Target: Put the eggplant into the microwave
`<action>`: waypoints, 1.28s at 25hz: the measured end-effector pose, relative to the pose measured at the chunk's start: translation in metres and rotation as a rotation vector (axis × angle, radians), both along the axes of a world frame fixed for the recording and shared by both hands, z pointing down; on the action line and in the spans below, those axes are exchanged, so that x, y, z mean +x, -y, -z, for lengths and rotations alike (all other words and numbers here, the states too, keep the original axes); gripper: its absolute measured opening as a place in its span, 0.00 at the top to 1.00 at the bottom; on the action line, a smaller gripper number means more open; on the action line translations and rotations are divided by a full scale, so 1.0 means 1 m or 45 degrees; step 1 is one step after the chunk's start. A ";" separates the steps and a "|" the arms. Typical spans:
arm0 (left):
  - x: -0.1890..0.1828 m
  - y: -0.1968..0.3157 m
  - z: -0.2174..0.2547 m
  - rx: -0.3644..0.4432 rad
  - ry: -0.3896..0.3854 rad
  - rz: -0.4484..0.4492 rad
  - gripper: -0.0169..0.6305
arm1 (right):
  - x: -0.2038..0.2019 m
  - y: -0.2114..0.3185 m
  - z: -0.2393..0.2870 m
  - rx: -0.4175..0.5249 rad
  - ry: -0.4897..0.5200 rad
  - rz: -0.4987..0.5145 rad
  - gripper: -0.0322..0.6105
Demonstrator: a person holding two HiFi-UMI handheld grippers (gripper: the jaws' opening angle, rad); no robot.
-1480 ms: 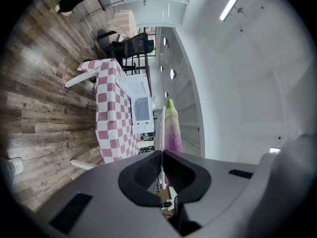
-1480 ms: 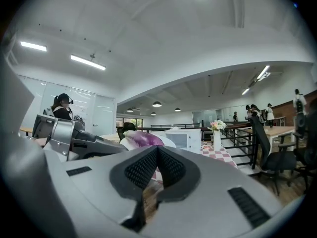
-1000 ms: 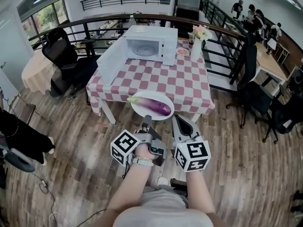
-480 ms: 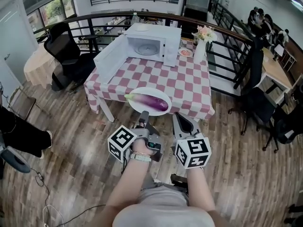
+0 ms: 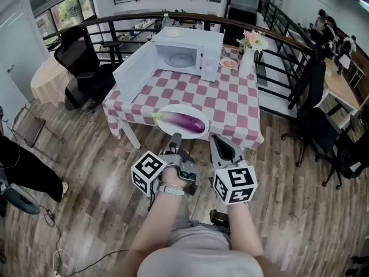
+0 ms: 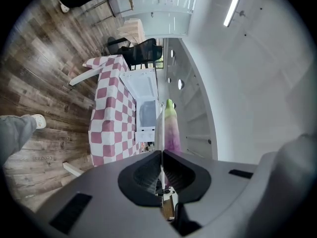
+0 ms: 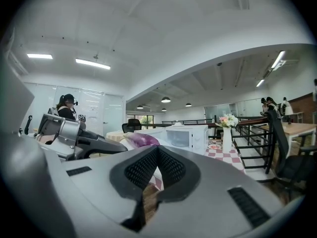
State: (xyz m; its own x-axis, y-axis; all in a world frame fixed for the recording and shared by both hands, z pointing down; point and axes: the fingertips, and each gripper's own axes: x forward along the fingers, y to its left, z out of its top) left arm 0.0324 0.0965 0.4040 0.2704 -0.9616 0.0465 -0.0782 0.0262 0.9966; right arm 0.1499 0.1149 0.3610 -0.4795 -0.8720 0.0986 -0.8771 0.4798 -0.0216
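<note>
A purple eggplant (image 5: 183, 122) lies on a white plate (image 5: 191, 109) over the front edge of the checkered table (image 5: 230, 105). My left gripper (image 5: 174, 138), rolled on its side, is shut on the plate's near rim. In the left gripper view the rim runs as a thin white line between the jaws of the left gripper (image 6: 162, 151), with the eggplant (image 6: 171, 125) beyond. My right gripper (image 5: 215, 138) is shut just right of the plate, nothing between its pads (image 7: 157, 148). The white microwave (image 5: 190, 53) stands at the table's far side, its door (image 5: 134, 74) swung open to the left.
A vase of flowers (image 5: 248, 51) and a small dish (image 5: 226, 64) stand right of the microwave. A black office chair (image 5: 81, 68) is left of the table, and a dark railing (image 5: 277, 45) runs behind it. Wooden floor lies below my arms.
Both grippers and the plate with the eggplant have moved forward, from overhanging the table's front edge to farther over the tabletop. Neither gripper's jaws have changed.
</note>
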 end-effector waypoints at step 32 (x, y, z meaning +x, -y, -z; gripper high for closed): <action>-0.044 0.230 -0.024 -0.050 -0.020 -0.040 0.95 | -0.041 0.228 -0.023 -0.061 0.007 -0.071 0.91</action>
State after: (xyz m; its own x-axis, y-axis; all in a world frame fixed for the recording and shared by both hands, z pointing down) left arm -0.0115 -0.1331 0.4277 0.3012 -0.9503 0.0793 -0.0636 0.0630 0.9960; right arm 0.1090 -0.1128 0.3843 -0.4310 -0.8917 0.1380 -0.9022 0.4286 -0.0481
